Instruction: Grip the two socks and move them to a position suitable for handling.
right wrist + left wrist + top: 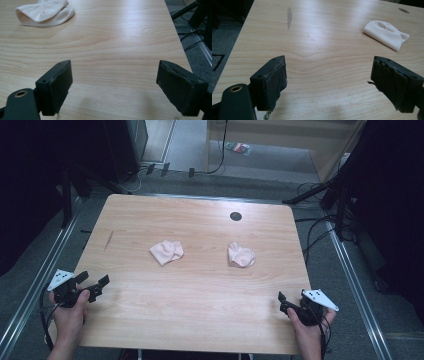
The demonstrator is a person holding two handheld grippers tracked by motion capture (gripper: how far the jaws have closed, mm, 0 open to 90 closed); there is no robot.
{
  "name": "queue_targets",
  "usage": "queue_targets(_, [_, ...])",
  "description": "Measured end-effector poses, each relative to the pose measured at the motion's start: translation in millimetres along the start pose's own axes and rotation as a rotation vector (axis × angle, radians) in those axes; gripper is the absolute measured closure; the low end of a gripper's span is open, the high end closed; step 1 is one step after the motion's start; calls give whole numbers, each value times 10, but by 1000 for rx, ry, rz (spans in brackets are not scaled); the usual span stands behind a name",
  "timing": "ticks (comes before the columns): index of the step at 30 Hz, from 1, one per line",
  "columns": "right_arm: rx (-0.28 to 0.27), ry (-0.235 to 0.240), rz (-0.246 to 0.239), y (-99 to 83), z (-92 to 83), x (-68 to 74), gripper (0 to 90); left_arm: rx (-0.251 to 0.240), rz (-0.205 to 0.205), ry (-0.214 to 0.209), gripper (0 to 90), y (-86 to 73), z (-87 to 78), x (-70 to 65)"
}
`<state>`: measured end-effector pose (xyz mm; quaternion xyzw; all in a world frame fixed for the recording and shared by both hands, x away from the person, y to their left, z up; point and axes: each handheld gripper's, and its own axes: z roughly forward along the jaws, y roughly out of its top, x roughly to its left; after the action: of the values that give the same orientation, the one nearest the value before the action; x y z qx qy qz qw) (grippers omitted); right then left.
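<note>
- Two grippers sit at the near corners of the wooden table (200, 285) in the high view, and both are empty.
- Lower left of the frame: the left gripper (95, 284) has its jaws spread wide, nothing between them, the hand resting at the table's edge.
- Moving right, the left sock (166, 252) lies crumpled left of centre, well apart from that gripper.
- Next, the right sock (241, 255), just right of centre, sits apart from its twin.
- Lower right: the right gripper (283, 303), jaws wide apart too, touching no cloth.
- Left gripper view: bare wood between the pads, the left sock (385, 34) at upper right, plus a grey smear (289, 17) at upper left that looks faint from above.
- Right gripper view: the right sock (45, 13) at upper left, and floor cables (192, 37) beyond the table's edge.
</note>
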<state>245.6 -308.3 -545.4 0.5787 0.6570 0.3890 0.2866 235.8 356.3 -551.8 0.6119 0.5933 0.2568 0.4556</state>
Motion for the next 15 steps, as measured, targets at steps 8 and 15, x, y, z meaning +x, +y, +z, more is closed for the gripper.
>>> queue_targets(8, [1, -18, -6, 18, 20, 15, 138, 5, 3, -3, 136, -1, 2, 0])
queue_targets(15, [-6, -20, 5, 61, 3, 55, 140, 8, 5, -3, 136, 0, 6, -4])
